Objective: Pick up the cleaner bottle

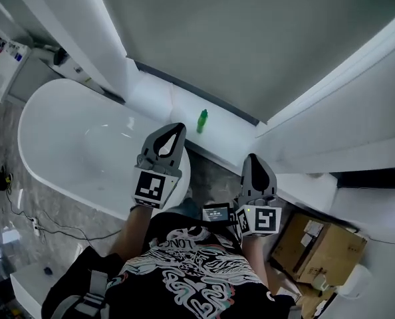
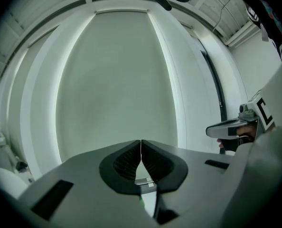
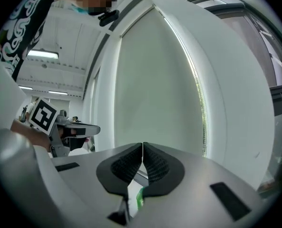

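- My left gripper (image 1: 176,129) is clenched: its two black pads meet along one thin line, with nothing between them.
- My right gripper (image 1: 254,158) is clenched too, pads pressed together and empty.
- Both point level at the grey blind (image 1: 251,38) ahead, side by side and apart from each other.
- In the head view the left gripper's tip lies over the rim of the white tub (image 1: 64,131), at its near end.
- The right gripper is off the tub's end, over the strip of grey floor (image 1: 214,171) by the white ledge (image 1: 177,102).
- The bottle (image 1: 201,120) is small and green, and it stands upright on that ledge under the blind, just past the tub's end.
- In the head view it sits between my two grippers and ahead of both, nearer the left tip. Neither gripper touches it.
- A sliver of its green shows through the gap under my pads in the right gripper view, and a fainter one shows in the left gripper view.
- Each gripper view catches the other gripper out to the side, held in my hand.
- A cardboard box (image 1: 320,248) lies low on my right, near the right gripper's marker cube (image 1: 265,219).
- A thin cable (image 1: 58,228) trails over the floor on the tub's near side, to my left.
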Action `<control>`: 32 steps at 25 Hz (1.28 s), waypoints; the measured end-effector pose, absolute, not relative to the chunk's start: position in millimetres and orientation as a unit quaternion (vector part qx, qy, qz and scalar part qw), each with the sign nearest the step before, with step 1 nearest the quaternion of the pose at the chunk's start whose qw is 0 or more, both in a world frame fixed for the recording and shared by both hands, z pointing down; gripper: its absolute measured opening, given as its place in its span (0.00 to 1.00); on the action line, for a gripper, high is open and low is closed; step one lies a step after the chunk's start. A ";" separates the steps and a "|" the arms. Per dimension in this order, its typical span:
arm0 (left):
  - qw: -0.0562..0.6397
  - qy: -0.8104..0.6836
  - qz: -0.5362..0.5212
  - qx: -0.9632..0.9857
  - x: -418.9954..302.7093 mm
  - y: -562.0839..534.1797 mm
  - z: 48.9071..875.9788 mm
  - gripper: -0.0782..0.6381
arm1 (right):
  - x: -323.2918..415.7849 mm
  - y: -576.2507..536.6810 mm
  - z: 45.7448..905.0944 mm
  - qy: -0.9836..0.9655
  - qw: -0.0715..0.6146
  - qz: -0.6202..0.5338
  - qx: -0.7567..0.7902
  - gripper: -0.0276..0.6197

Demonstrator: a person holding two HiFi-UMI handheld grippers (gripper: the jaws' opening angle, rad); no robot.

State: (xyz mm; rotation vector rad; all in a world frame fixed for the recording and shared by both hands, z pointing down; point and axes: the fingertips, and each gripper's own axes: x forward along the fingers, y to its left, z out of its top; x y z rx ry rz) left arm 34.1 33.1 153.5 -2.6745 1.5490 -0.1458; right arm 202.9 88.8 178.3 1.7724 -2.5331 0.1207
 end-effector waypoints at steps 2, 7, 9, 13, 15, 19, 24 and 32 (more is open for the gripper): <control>0.016 0.507 -0.056 -0.860 33.3 28.7 159.1 0.13 | 201.5 78.8 181.6 -0.823 0.031 0.040 0.566 0.09; 0.015 0.536 -0.054 -0.842 26.9 5.5 155.8 0.13 | 194.0 46.5 181.0 -0.847 0.035 0.034 0.529 0.09; 0.012 0.542 -0.063 -0.838 25.4 -3.4 153.7 0.13 | 194.0 35.2 182.6 -0.853 0.048 0.037 0.518 0.09; 0.019 0.555 -0.050 -0.830 18.4 -21.9 137.0 0.13 | 195.3 11.2 177.5 -0.862 0.059 0.035 0.502 0.09; 0.022 0.562 -0.047 -0.825 14.1 -30.3 132.0 0.13 | 194.0 1.7 175.1 -0.866 0.060 0.045 0.494 0.09; 0.007 0.568 -0.062 -0.821 13.8 -41.3 137.8 0.13 | 192.4 -12.6 176.8 -0.871 0.064 0.063 0.483 0.09; -0.015 0.568 -0.087 -0.819 6.2 -55.3 162.6 0.13 | 176.1 -29.5 192.0 -0.878 0.075 0.074 0.467 0.09; -0.040 0.574 -0.110 -0.810 5.6 -64.4 202.3 0.13 | 174.3 -41.3 220.0 -0.886 0.111 0.075 0.444 0.09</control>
